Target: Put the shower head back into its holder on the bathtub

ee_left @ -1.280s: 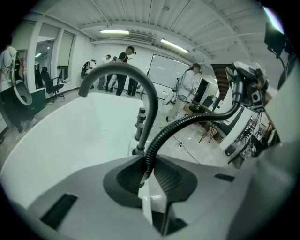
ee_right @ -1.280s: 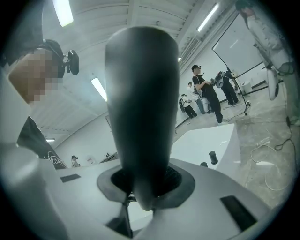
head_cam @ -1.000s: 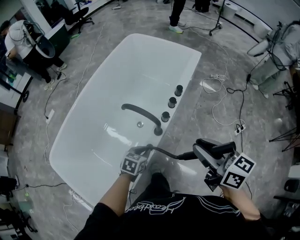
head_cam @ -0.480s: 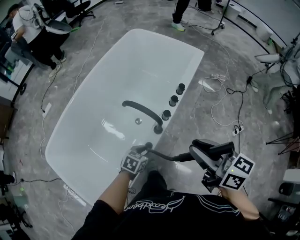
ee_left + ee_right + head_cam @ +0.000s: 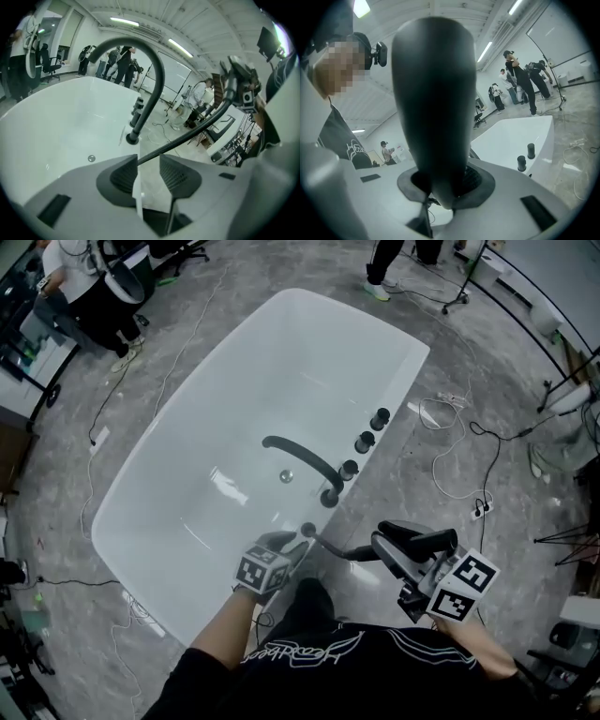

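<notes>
The right gripper (image 5: 440,183) clamps the shower head (image 5: 433,93); the left gripper (image 5: 149,171) jaws are opening around the hose (image 5: 187,135). Next, probably, lower the head into the holder (image 5: 307,531)

The tub (image 5: 141,512) was glossy white, its spout (image 5: 302,457) and knobs (image 5: 364,442) black. The shower head (image 5: 433,103) and hose (image 5: 187,135) were black too. The floor (image 5: 506,409) was mottled grey. The right gripper (image 5: 445,180) was pale grey, its cube (image 5: 462,586) patterned in black-and-white squares.
</notes>
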Demonstrator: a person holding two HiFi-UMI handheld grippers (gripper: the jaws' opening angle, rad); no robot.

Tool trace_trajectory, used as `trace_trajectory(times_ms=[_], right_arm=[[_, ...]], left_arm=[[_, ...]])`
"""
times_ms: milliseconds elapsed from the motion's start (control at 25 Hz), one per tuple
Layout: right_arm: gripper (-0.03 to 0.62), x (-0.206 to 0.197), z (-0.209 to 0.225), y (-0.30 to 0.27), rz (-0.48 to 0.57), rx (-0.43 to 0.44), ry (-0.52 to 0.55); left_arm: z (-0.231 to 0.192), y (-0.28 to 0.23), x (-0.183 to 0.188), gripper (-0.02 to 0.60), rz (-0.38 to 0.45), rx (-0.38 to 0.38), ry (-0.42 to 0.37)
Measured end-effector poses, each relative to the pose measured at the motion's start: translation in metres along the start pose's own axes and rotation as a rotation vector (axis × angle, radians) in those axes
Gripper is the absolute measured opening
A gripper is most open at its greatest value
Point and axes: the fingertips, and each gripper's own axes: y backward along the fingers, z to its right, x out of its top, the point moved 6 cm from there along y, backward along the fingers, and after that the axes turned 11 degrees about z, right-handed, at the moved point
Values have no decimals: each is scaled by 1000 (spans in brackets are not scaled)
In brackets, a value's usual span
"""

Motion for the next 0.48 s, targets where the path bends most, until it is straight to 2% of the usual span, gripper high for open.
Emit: trace_trajectory(times_ms=[80, 200, 320, 480], right_arm=[[92, -6, 1, -11, -16, 8, 20], [92, -17, 9, -29, -36, 7, 26], [92, -28, 14, -47, -53, 9, 51], [92, -45, 16, -74, -74, 36, 109]], left_arm=[[4, 13, 11, 114, 54, -13, 19], [10, 34, 29, 14, 152, -24, 43], [15, 57, 46, 5, 241, -29, 52], [19, 88, 62, 5, 317, -28, 47]])
